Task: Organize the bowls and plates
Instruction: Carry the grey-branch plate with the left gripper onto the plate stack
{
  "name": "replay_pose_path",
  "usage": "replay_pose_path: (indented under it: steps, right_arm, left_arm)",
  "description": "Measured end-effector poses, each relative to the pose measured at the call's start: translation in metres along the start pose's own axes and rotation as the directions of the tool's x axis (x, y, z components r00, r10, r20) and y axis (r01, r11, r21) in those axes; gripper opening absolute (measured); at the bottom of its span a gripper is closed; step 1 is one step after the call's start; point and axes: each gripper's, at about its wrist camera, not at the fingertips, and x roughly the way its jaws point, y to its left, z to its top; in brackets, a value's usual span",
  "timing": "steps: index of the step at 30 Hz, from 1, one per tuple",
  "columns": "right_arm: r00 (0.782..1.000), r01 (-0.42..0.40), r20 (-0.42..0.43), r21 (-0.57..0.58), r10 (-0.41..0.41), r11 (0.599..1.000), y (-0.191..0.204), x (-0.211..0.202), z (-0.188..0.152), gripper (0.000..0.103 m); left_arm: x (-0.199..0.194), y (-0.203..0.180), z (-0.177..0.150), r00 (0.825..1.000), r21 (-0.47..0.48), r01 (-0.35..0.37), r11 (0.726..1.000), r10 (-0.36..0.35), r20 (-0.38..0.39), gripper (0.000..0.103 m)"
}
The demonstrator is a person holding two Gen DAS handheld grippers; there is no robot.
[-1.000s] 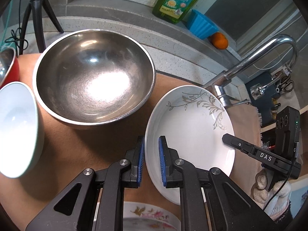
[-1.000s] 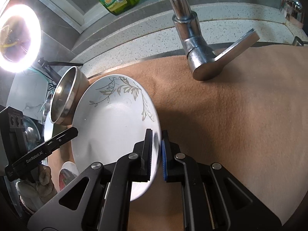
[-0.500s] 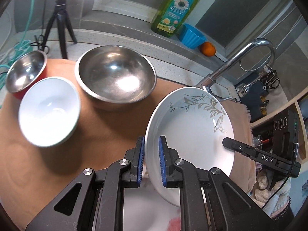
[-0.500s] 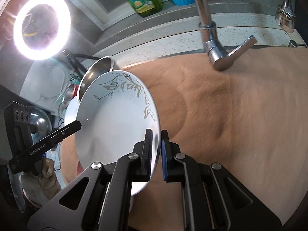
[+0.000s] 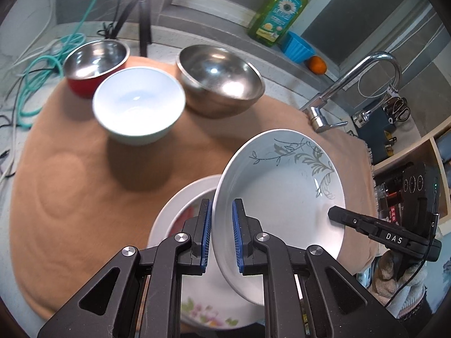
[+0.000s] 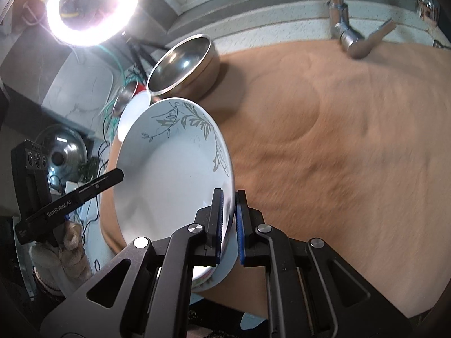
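A white plate with a grey leaf pattern (image 5: 282, 197) (image 6: 169, 174) hangs in the air over the brown cloth, tilted. My left gripper (image 5: 221, 219) is shut on its left rim and my right gripper (image 6: 229, 211) is shut on its right rim. Right below it lies a white plate with pink flowers (image 5: 180, 214); a sliver of that plate (image 6: 217, 277) shows under the held one. Further back stand a white bowl (image 5: 138, 104), a large steel bowl (image 5: 220, 79) (image 6: 183, 64) and a red bowl with a steel inside (image 5: 94, 64).
A brown cloth (image 5: 70, 169) (image 6: 338, 140) covers the counter. A tap (image 5: 352, 84) (image 6: 349, 33) rises at the back right. On the ledge stand a green soap bottle (image 5: 279, 11), a blue cup (image 5: 298, 46) and an orange (image 5: 317, 64). Cables (image 5: 36, 64) lie at the left; a ring light (image 6: 90, 5) glares.
Both grippers have carried the leaf-pattern plate back toward the near side and a little up. The bowls have receded in view, and the flowered plate now shows beneath the held plate.
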Motion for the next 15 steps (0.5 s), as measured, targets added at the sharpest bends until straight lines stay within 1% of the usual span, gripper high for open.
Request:
replay_pose_path:
  steps: [5, 15]
  right_arm:
    - [1.0, -0.004, -0.028, -0.008, 0.004, 1.0, 0.009, 0.012, -0.016, 0.008]
    - [0.997, 0.0, -0.077, -0.023, -0.001, 1.0, 0.017, 0.027, -0.027, 0.008]
  left_arm:
    - [-0.002, 0.011, -0.012, 1.0, -0.012, -0.014, 1.0, 0.013, -0.015, 0.013]
    - [-0.001, 0.028, -0.029, 0.999, -0.038, -0.024, 0.999, 0.022, -0.05, 0.013]
